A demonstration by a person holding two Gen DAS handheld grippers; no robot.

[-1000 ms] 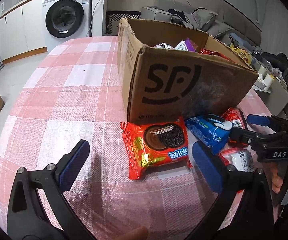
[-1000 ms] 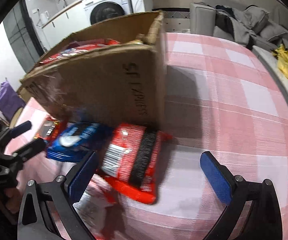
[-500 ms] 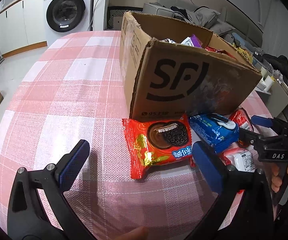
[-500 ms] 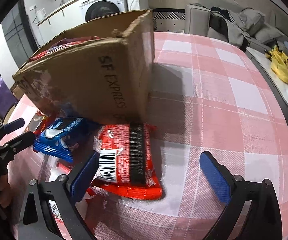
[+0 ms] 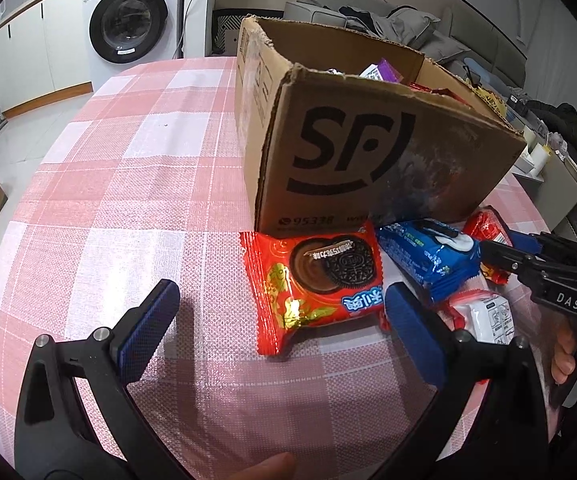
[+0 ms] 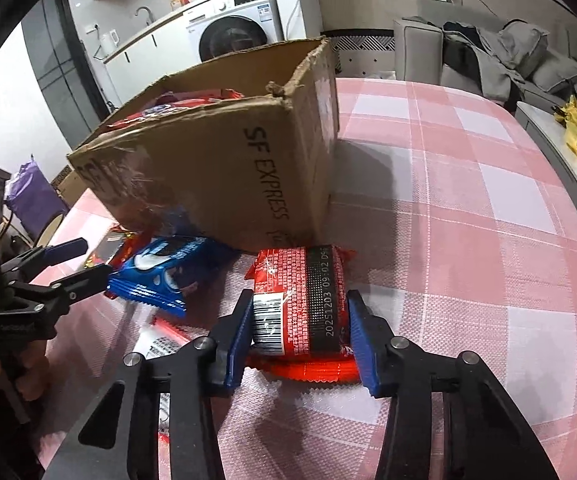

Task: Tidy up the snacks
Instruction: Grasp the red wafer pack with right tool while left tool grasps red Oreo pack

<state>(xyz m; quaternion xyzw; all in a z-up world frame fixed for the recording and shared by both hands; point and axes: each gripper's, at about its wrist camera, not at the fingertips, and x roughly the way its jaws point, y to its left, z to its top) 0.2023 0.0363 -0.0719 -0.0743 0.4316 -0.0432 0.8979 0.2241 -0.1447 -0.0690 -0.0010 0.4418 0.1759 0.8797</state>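
red packet pinched by the box

my right hand-held gripper point(image 6: 298, 334) pinches a red foil biscuit packet point(image 6: 302, 304) lying on the pink checked tabletop point(image 6: 468, 240), just before the brown cardboard box point(image 6: 224, 168). my left hand-held gripper point(image 5: 280, 318) stands spread, empty.

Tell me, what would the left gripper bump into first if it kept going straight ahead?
Probably the red cookie packet, lying on the table just ahead of the open left gripper. The cardboard box stands right behind it.
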